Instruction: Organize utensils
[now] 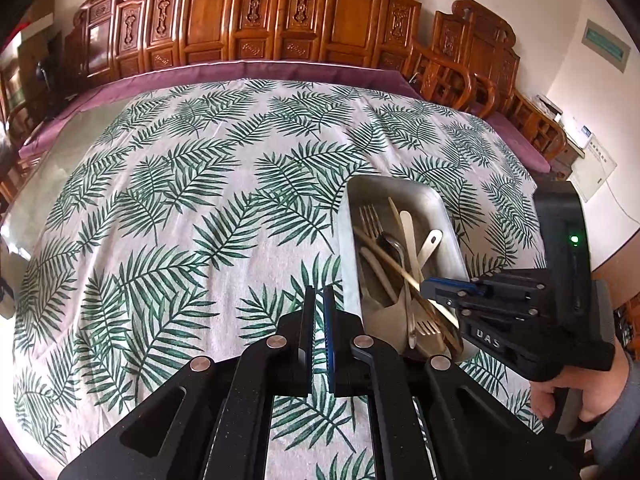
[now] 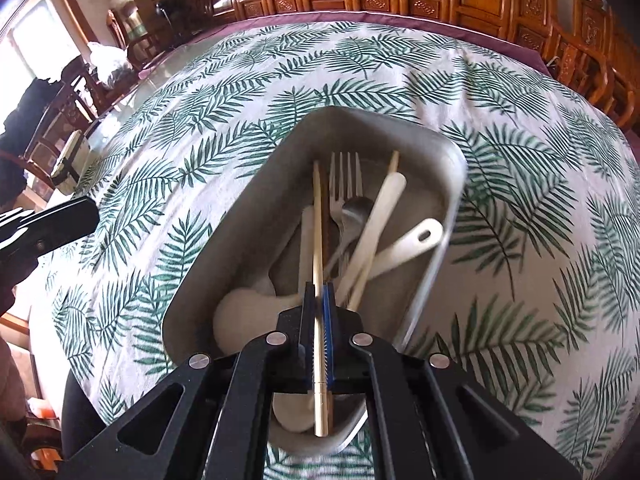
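A metal tray (image 1: 448,216) (image 2: 452,156) on the leaf-print tablecloth holds forks, a metal spoon (image 2: 356,210), white spoons (image 2: 412,242) and wooden chopsticks. My right gripper (image 2: 319,292) (image 1: 426,284) is over the near end of the tray, shut on a wooden chopstick (image 2: 318,236) that runs between its fingers and points into the tray. My left gripper (image 1: 318,294) is shut and empty, low over the cloth just left of the tray.
The tablecloth (image 1: 200,200) covers a large table with a purple border (image 1: 248,70) at the far edge. Carved wooden chairs (image 1: 280,16) line the far side and the right side. A person's hand (image 1: 580,396) holds the right gripper.
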A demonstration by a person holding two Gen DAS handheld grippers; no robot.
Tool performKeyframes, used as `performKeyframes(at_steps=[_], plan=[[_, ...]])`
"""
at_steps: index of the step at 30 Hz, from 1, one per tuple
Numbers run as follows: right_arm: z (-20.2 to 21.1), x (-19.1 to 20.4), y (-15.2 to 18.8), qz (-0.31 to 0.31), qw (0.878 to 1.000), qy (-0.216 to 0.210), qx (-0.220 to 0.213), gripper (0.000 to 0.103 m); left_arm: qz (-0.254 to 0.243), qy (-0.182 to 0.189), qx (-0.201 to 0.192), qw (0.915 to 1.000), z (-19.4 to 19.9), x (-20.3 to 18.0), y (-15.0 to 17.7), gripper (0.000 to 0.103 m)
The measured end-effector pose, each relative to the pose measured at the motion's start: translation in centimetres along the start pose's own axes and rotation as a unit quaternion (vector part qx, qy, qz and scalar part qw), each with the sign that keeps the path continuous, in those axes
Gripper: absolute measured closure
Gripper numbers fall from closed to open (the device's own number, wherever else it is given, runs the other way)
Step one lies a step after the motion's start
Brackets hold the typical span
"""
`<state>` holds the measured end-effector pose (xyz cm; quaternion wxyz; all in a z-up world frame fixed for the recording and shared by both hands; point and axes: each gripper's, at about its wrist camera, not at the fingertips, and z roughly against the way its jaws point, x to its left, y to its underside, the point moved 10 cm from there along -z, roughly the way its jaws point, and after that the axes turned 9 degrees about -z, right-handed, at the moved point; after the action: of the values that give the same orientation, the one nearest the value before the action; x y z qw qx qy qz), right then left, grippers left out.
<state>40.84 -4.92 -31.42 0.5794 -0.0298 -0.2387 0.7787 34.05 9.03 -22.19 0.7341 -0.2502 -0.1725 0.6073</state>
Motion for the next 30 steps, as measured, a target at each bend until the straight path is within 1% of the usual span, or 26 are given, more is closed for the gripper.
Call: performKeyframes(at_steps=[4,5,7,8,9,10,13,15,17,18,20,21,23,25,27,29,30], plan=[[1.5,0.2,0.0,0.004,1.000,0.005,-0.020,0.096,-0.007,0.002,-0.002,1.0000,0.5,-1.0,0.0,0.100],[2.1,0.1,0.0,0.000,1.000,0.002,-0.026,0.091,-0.009,0.002,-0.004,0.9999,0.8,-1.3,0.0,0.100],[3.2,0.0,-0.1,-0.001,0.999,-0.003,-0.040,0.087,-0.013,0.001,-0.007,0.9999,1.3,-1.8,-0.1,0.100],[3.7,-0.1,-0.1,-0.002,0.999,-0.004,-0.044,0.087,-0.014,-0.001,-0.009,0.9999,1.6,-2.1,-0.2,0.097],[4.4,-0.3,0.1,-0.006,0.999,-0.007,-0.049,0.087,-0.016,-0.002,-0.011,0.9998,1.9,-2.3,-0.2,0.091],[5.1,-0.5,0.2,-0.008,0.999,-0.009,-0.053,0.087,-0.018,-0.004,-0.015,0.9997,2.3,-2.6,-0.3,0.088],[7.2,-0.8,0.7,-0.009,0.998,-0.011,-0.069,0.087,-0.026,-0.007,-0.024,0.9993,3.4,-3.5,-0.4,0.087],[8.9,-0.9,1.1,-0.008,0.996,-0.013,-0.083,0.087,-0.032,-0.011,-0.033,0.9989,4.5,-4.4,-0.5,0.084],[10.6,-1.1,1.8,-0.007,0.995,-0.012,-0.098,0.087,-0.035,-0.013,-0.043,0.9984,5.3,-5.1,-0.7,0.070],[11.4,-1.3,2.2,-0.008,0.995,-0.011,-0.104,0.087,-0.037,-0.014,-0.049,0.9980,5.8,-5.5,-0.7,0.066],[13.0,-1.7,2.9,-0.012,0.993,-0.008,-0.116,0.087,-0.040,-0.016,-0.060,0.9973,6.7,-6.4,-0.7,0.064],[13.8,-1.9,3.2,-0.013,0.992,-0.007,-0.123,0.087,-0.040,-0.017,-0.064,0.9970,7.1,-6.7,-0.7,0.055],[15.3,-2.3,4.0,-0.016,0.990,-0.003,-0.138,0.087,-0.043,-0.017,-0.078,0.9959,7.8,-7.5,-0.5,0.042],[16.6,-2.6,4.8,-0.019,0.988,0.001,-0.150,0.087,-0.048,-0.020,-0.089,0.9946,8.6,-8.4,-0.4,0.036],[18.3,-3.1,5.8,-0.023,0.986,0.009,-0.168,0.083,-0.053,-0.025,-0.099,0.9934,9.4,-9.1,-0.2,0.026],[19.8,-3.5,6.6,-0.025,0.982,0.019,-0.187,0.071,-0.054,-0.026,-0.112,0.9919,10.4,-9.8,-0.1,0.018],[20.7,-3.8,7.0,-0.027,0.980,0.025,-0.196,0.068,-0.056,-0.028,-0.120,0.9907,11.0,-10.2,0.0,0.015]])
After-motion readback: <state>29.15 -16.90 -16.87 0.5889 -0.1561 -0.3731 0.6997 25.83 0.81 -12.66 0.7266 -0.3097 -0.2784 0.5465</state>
